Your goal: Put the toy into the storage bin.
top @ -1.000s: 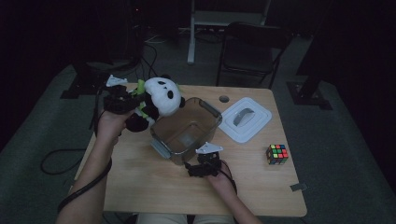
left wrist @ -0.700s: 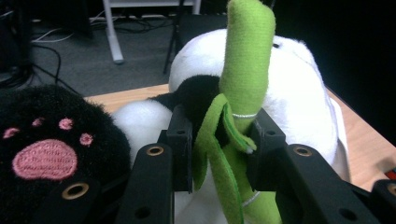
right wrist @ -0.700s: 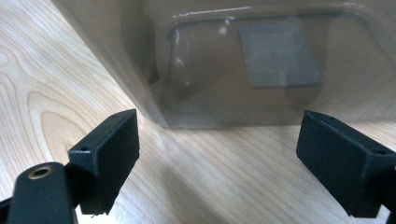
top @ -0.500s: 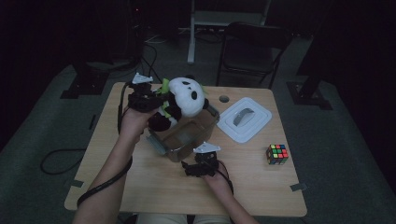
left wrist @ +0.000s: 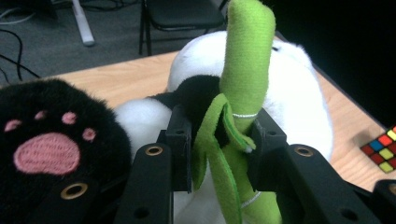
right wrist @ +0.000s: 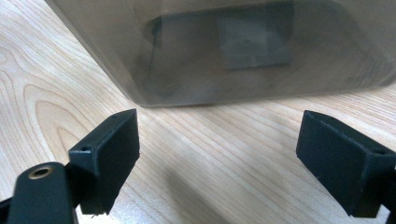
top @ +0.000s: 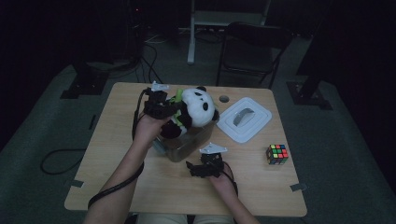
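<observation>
Green plush bamboo (left wrist: 243, 93) is clamped in the left claw (top: 164, 103), dangling the panda (top: 198, 109) over the clear bin (top: 184, 144) for loading; right claw (top: 205, 164) gapes empty beside the bin, ready to steady it.

The black-and-white plush panda (left wrist: 299, 93) is fuzzy cloth, its green bamboo stalk (left wrist: 245, 60) soft felt. The pale wooden table (right wrist: 224, 154) shows smooth grain. The translucent grey plastic box (right wrist: 243, 51) looks matt.

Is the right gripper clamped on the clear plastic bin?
No, the right gripper stands wide open over bare wood, short of the clear plastic bin.
</observation>
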Demonstrator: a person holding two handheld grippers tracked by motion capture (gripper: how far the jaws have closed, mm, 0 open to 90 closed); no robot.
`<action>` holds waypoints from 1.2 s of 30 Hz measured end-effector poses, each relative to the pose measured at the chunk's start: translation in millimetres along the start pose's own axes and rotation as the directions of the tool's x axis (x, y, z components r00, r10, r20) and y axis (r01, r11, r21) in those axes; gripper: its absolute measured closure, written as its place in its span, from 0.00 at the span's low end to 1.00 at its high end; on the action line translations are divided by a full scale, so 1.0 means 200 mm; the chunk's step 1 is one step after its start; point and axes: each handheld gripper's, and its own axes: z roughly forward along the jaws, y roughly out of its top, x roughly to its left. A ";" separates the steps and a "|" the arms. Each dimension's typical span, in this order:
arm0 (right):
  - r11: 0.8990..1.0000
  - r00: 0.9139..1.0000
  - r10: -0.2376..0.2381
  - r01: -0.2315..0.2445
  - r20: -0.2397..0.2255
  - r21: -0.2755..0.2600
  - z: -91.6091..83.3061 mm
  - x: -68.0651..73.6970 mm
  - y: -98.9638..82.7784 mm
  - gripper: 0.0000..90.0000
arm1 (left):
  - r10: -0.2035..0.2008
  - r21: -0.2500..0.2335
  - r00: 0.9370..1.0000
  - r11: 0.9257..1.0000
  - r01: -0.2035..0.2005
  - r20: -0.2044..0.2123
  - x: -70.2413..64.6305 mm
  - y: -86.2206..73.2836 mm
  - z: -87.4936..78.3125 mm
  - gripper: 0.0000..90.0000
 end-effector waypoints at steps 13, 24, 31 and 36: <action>1.000 1.000 0.005 -0.005 -0.004 -0.004 -0.01 -0.02 0.00 0.15 | 0.059 0.028 0.998 0.998 -0.060 0.032 -0.03 -0.02 0.00 0.61; 1.000 1.000 0.013 -0.013 -0.016 0.015 -0.01 -0.06 -0.01 0.15 | 0.051 -0.022 0.996 0.999 -0.050 0.071 0.01 0.00 -0.14 0.45; 1.000 1.000 0.013 -0.012 -0.020 0.019 -0.01 -0.06 -0.02 0.15 | 0.028 -0.055 0.995 0.998 -0.023 0.095 0.10 -0.02 -0.21 0.46; 1.000 1.000 0.014 -0.014 -0.017 0.021 -0.01 -0.07 -0.02 0.15 | 0.022 -0.080 0.997 0.997 -0.016 0.079 0.15 -0.03 -0.27 0.44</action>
